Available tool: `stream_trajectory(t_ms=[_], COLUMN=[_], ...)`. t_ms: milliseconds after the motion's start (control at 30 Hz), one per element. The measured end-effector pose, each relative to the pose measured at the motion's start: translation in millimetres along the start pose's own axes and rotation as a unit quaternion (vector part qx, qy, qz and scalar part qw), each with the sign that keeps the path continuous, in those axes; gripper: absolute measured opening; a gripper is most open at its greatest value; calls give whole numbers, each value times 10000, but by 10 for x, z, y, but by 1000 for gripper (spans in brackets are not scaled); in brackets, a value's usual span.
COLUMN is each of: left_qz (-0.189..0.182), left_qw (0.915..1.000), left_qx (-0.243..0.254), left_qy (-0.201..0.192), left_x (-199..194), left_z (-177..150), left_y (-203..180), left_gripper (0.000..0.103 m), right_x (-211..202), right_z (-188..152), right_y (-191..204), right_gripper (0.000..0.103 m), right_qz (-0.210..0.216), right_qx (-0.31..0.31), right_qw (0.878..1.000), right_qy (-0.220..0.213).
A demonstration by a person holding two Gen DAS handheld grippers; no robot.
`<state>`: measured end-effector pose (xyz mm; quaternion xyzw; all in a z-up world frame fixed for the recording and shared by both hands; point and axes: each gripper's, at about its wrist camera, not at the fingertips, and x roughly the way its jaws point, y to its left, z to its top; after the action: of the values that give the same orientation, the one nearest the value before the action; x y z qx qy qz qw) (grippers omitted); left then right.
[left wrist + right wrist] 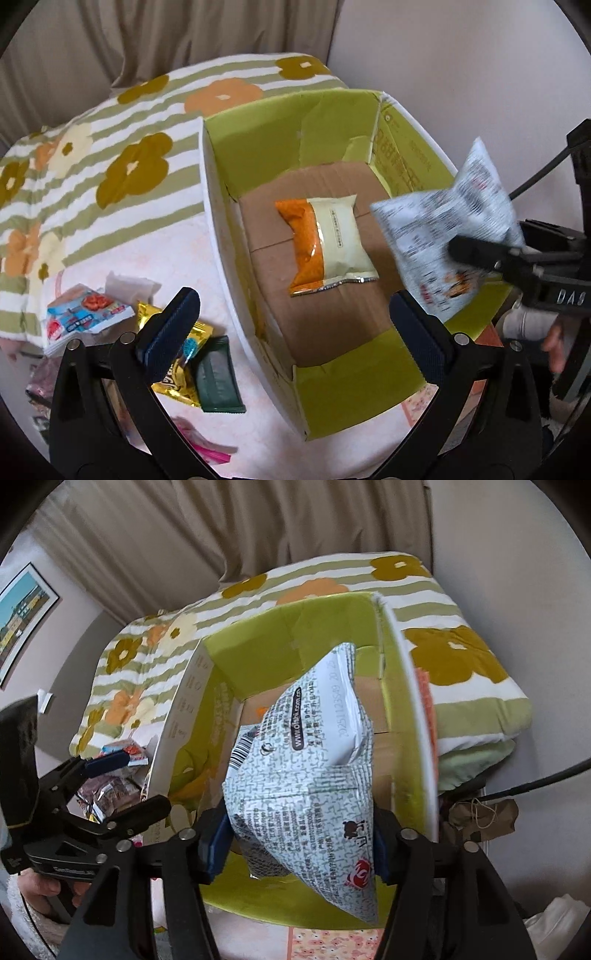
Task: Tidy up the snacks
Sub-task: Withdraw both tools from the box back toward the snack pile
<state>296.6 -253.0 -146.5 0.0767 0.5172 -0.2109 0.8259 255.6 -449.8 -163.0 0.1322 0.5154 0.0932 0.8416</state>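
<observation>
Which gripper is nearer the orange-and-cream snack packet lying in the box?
Left. The left gripper hangs open just above the packet; the right gripper is off to its side, over the box's edge.

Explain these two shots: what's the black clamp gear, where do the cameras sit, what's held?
No robot arm here: a person holds a two-finger gripper in each hand, each with a fisheye camera looking along its fingers.

The left wrist view shows the left gripper, open and empty, above a green box with an orange-and-cream packet on its cardboard floor. Loose snacks lie left of the box on a pale cloth; a flowered quilt lies behind.

The right wrist view shows the right gripper with a white printed bag between its fingers over the box. Whether the pads are pressing it is unclear.
</observation>
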Motion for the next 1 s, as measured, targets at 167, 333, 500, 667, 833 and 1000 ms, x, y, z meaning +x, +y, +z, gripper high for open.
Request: stream_trajectory(t_ms=[167,333,500,667,833,1000], left_qz=[227,273,387,525,764,1065], left_qw=[9997,9995,9988,9973,9937,9884], left_qx=[114,62,49,-89,-325,-718], left_qy=[-67,-142,-307,-506,-748,-810], left_x=[-67,-139,-300,-521,-814,-1056], left_z=[-27,-59,-113,-205,-401,-716], left_y=[-40,-82,-146,-165,-125,28], left_gripper=[102,102,102,102,102,102], right_x=[-43,-165,-353,-537,-649,-675], right_z=[-75,-111,-131,-148,-203,-265], right_y=[-23,-25,30,152,330,564], right_gripper=[103,103,103,103,103,103], right_qz=[-201,-248,-229,-177,52,345], right_qx=[-41,-107,-275,-524,-843,-1203], right_qw=[9997,9996,9989,9970,9941,9896], right_qy=[-107,-106,-298,-545,-677,-716])
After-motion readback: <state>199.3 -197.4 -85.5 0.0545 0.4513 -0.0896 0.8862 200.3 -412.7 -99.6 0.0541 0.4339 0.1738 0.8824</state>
